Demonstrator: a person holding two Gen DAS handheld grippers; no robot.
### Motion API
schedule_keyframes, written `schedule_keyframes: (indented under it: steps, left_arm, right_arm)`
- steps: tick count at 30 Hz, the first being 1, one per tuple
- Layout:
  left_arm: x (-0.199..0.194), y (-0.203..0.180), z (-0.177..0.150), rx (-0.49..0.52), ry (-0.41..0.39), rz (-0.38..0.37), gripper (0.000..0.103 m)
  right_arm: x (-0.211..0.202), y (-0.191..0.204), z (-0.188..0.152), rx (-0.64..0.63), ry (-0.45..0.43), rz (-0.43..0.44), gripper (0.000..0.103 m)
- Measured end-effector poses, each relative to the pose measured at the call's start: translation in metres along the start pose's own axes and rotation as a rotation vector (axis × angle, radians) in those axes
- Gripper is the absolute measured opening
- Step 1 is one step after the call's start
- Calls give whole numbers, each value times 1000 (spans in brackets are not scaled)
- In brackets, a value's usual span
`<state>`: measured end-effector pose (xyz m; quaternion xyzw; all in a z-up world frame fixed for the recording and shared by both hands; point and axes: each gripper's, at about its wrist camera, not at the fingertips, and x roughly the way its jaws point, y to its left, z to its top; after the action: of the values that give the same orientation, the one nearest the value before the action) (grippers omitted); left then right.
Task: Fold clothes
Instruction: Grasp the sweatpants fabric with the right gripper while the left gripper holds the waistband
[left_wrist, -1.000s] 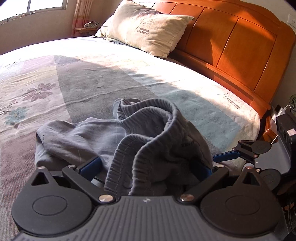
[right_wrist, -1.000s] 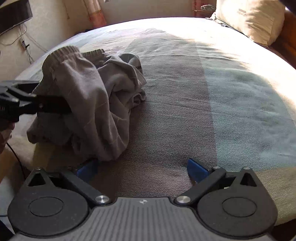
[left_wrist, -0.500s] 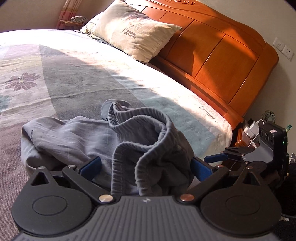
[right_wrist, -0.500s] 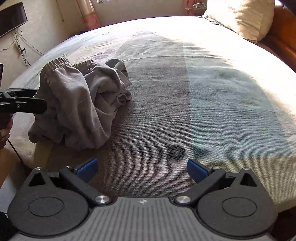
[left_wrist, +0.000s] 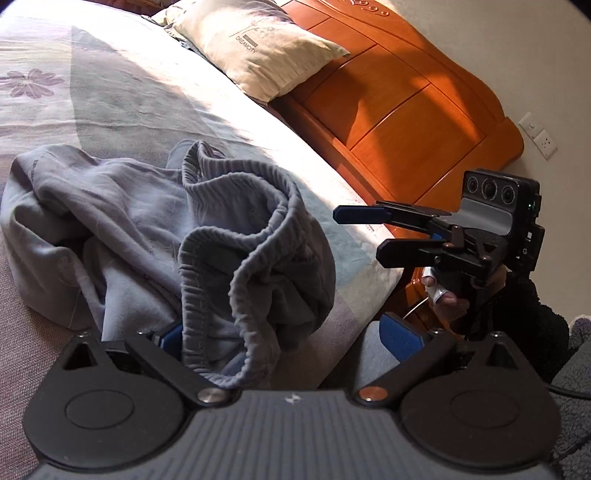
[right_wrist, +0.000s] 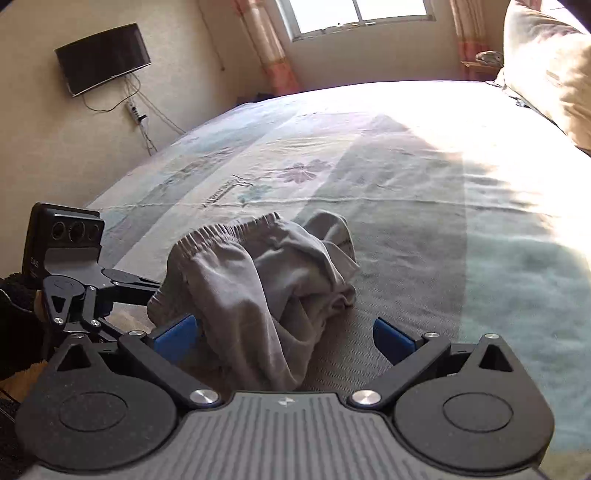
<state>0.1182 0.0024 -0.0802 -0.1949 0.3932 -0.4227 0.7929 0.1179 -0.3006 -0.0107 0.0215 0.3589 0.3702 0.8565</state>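
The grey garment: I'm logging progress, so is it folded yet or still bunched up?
Still bunched: the grey garment sits in a crumpled heap on the bed, ribbed waistband curled open.

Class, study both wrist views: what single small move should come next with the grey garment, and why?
Probably close the left gripper on the ribbed waistband. Its jaws stand open with that band bunched between them, the grey garment lies crumpled on the bed, and the right gripper is open and holds nothing.
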Motion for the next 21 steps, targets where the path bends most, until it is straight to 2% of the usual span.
schedule_keyframes:
  steps: [4, 6, 7, 8, 10, 12, 15, 19, 21]
  left_arm:
    - [-8, 13, -4, -94, -92, -17, 82]
    - [-10, 24, -13, -168, -125, -15, 70]
    - [-10, 29, -18, -195, -133, 0, 57]
    - [-10, 32, -21, -213, -140, 22, 43]
    - [-11, 40, -27, -252, -155, 48, 28]
    - [-12, 41, -29, -271, -163, 57, 27]
    - [-12, 32, -27, -254, -154, 107, 25]
    - [-11, 15, -23, -202, -122, 184, 23]
    - [-12, 9, -21, -185, -117, 222, 19]
  right_arm:
    - [30, -19, 42, -26, 16, 115, 103]
    - [45, -30, 55, -24, 40, 162, 95]
    - [53, -33, 60, -30, 58, 172, 92]
    - [60, -36, 64, -40, 79, 173, 83]
    - [75, -42, 70, -61, 120, 178, 74]
    - [88, -44, 70, -76, 157, 198, 59]
    - [94, -32, 64, -161, 164, 202, 48]
    - [91, -14, 59, -281, 145, 185, 43]
    - [90, -7, 56, -324, 169, 144, 13]
